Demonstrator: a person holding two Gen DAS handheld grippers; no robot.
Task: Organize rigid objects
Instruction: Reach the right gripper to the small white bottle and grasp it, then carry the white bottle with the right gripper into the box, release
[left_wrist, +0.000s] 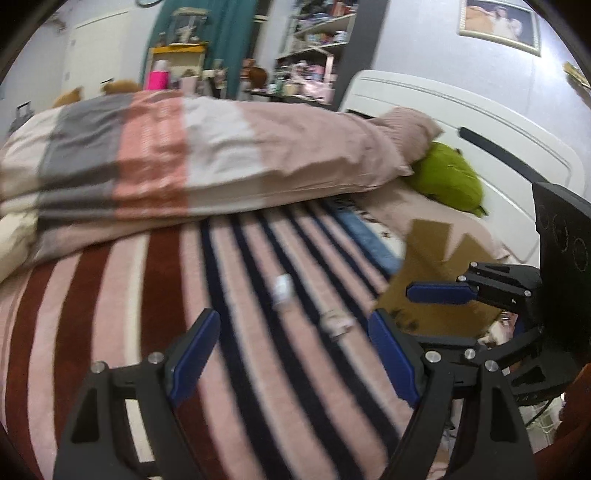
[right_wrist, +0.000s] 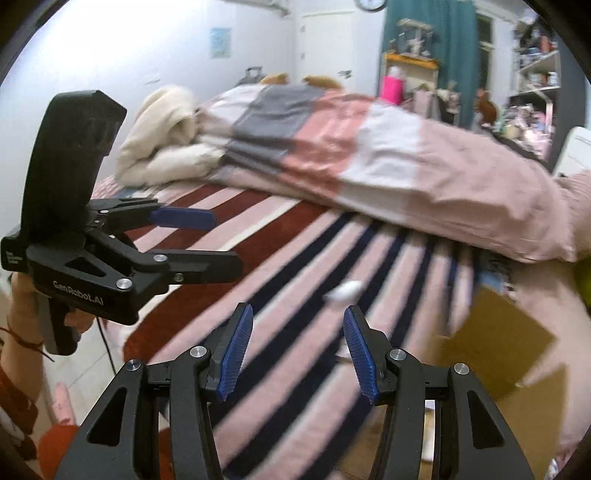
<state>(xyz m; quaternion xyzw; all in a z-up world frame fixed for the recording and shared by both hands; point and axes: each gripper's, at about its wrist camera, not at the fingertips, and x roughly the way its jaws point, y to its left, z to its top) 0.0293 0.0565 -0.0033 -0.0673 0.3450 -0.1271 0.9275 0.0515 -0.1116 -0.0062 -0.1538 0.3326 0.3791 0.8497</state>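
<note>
Two small whitish objects lie on the striped bed cover: a small white piece and a pale crumpled one, both blurred. My left gripper is open and empty, low over the cover, with both objects just ahead between its fingers. My right gripper is open and empty; a white object lies just beyond its fingertips. An open cardboard box stands at the bed's right side, also in the right wrist view. The right gripper appears over the box in the left view.
A folded pink, grey and white duvet lies across the bed behind the objects. A green plush sits by the white headboard. A cream blanket is piled at the far end. Shelves and a desk stand beyond.
</note>
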